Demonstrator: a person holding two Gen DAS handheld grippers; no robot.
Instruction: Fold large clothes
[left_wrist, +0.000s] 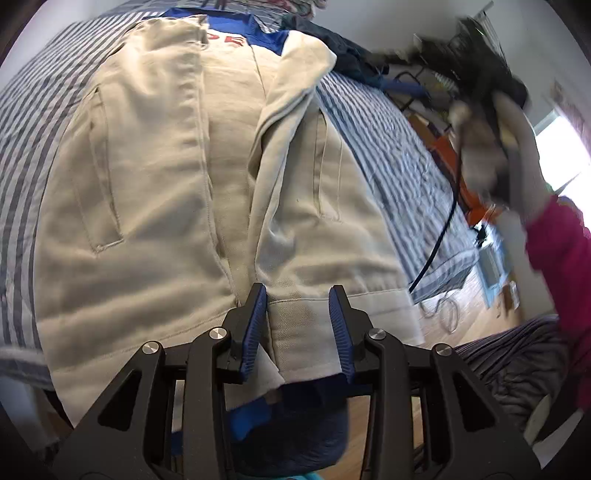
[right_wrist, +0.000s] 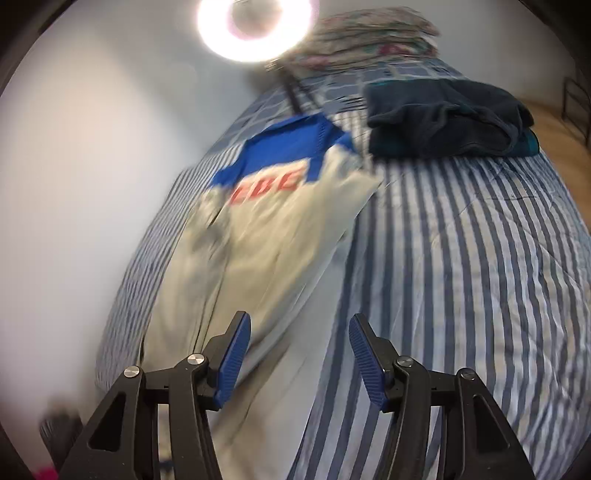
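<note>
A cream jacket (left_wrist: 155, 177) with a blue yoke and red letters lies front-up on the striped bed (left_wrist: 388, 147). Both front panels show pockets, and the right sleeve is folded over the chest. My left gripper (left_wrist: 297, 295) is open over the jacket's bottom hem at the bed's near edge, with the hem lying between the jaws. My right gripper (right_wrist: 299, 325) is open and empty, held above the bed beside the jacket (right_wrist: 258, 236). In the left wrist view the right gripper (left_wrist: 487, 122) is a blurred shape in the air at the right.
A folded dark navy garment (right_wrist: 443, 118) lies at the far end of the bed, with a floral pillow (right_wrist: 369, 33) behind it. A ring light (right_wrist: 255, 22) glares above. Wooden floor, a cable and clutter (left_wrist: 461, 295) lie to the bed's right.
</note>
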